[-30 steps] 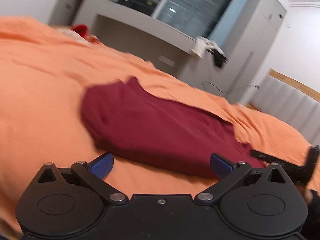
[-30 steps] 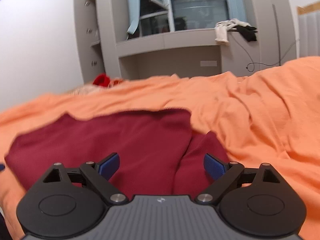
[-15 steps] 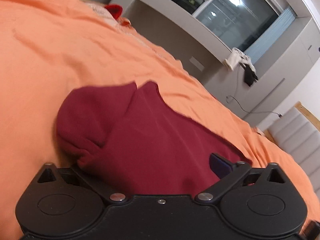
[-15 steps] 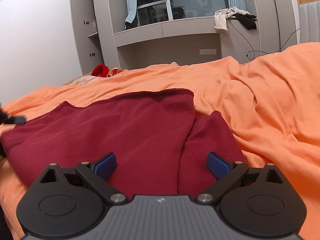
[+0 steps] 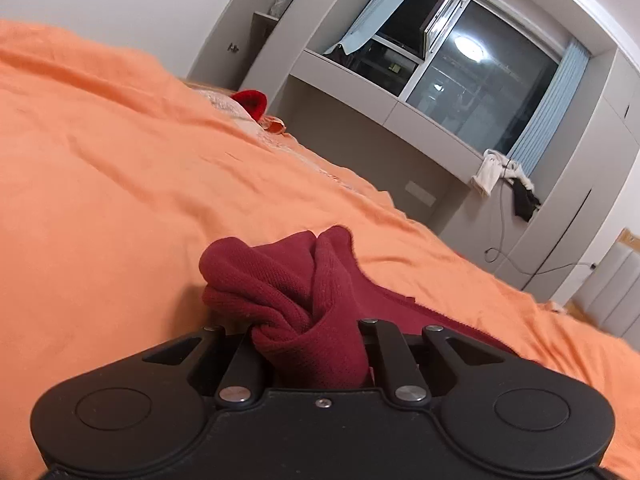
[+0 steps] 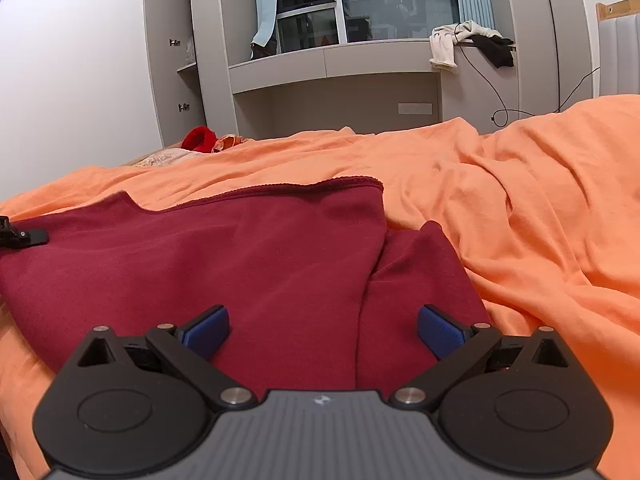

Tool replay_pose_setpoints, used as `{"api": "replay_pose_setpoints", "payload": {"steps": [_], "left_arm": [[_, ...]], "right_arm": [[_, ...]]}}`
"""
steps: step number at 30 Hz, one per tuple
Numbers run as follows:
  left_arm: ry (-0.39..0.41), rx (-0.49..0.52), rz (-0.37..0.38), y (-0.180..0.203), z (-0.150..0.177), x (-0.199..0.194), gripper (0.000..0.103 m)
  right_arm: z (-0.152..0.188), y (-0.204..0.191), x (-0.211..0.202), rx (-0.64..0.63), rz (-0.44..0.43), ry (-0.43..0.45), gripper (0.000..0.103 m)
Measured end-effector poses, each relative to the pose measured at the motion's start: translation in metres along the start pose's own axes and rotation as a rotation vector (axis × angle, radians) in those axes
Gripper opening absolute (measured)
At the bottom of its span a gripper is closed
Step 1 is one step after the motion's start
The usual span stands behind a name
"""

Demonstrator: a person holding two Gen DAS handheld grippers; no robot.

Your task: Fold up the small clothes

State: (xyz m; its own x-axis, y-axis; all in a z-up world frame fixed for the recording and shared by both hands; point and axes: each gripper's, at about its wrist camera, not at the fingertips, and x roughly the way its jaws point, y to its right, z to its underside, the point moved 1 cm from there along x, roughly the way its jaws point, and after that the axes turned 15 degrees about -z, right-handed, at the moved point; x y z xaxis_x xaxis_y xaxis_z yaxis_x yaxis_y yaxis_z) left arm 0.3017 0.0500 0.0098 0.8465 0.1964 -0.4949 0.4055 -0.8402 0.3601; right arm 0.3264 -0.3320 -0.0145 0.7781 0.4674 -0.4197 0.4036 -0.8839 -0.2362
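I am just starting: my left claw (image 5: 308,344) has just been closing and is pinching the garment's (image 6: 248,256) bunched edge, my right claw (image 6: 323,330) gaping empty above it, folds all pending.

garment (image 6: 248,256) lies on the bed (image 6: 520,208), its 9 o'clock end bunched in the left gripper (image 5: 310,344), right gripper (image 6: 324,328) over its 6 o'clock edge

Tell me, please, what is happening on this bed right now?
A person is folding a dark red garment on the orange bedcover. The left gripper has just been closing its jaws and now pinches a bunched end of the cloth. The right gripper hovers over the other end, jaws wide open, gripping nothing.
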Motion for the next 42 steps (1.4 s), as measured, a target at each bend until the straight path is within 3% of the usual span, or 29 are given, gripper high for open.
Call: {"api": "replay_pose_setpoints", "payload": {"steps": [4, 11, 13, 16, 18, 19, 21, 27, 42], "left_arm": [[-0.087, -0.001, -0.026, -0.009, 0.004, 0.012, 0.015], [-0.108, -0.013, -0.012, -0.016, 0.004, 0.014, 0.023], [-0.108, -0.010, -0.009, -0.016, 0.005, 0.013, 0.025], [-0.110, -0.004, -0.006, -0.016, 0.005, 0.013, 0.026], [-0.110, -0.002, -0.005, -0.017, 0.005, 0.012, 0.027], [-0.110, -0.001, -0.004, -0.017, 0.005, 0.012, 0.027], [-0.110, 0.003, -0.001, -0.018, 0.005, 0.012, 0.027], [-0.116, 0.002, 0.007, -0.019, 0.004, 0.012, 0.031], [-0.117, 0.020, 0.013, -0.018, 0.003, 0.011, 0.041]], "right_arm": [[0.001, 0.000, -0.001, -0.003, 0.004, 0.000, 0.102], [-0.005, 0.004, -0.007, 0.029, -0.024, 0.023, 0.102], [-0.010, 0.011, -0.008, 0.094, -0.060, 0.038, 0.095], [-0.018, 0.023, -0.002, 0.201, -0.095, 0.048, 0.078], [-0.022, 0.028, 0.005, 0.237, -0.088, 0.044, 0.051], [-0.023, 0.029, 0.009, 0.245, -0.083, 0.036, 0.043], [-0.023, 0.030, 0.014, 0.245, -0.065, 0.021, 0.009], [-0.021, 0.022, 0.001, 0.194, 0.009, 0.028, 0.007], [-0.015, 0.015, -0.005, 0.147, 0.034, -0.029, 0.006]]}}
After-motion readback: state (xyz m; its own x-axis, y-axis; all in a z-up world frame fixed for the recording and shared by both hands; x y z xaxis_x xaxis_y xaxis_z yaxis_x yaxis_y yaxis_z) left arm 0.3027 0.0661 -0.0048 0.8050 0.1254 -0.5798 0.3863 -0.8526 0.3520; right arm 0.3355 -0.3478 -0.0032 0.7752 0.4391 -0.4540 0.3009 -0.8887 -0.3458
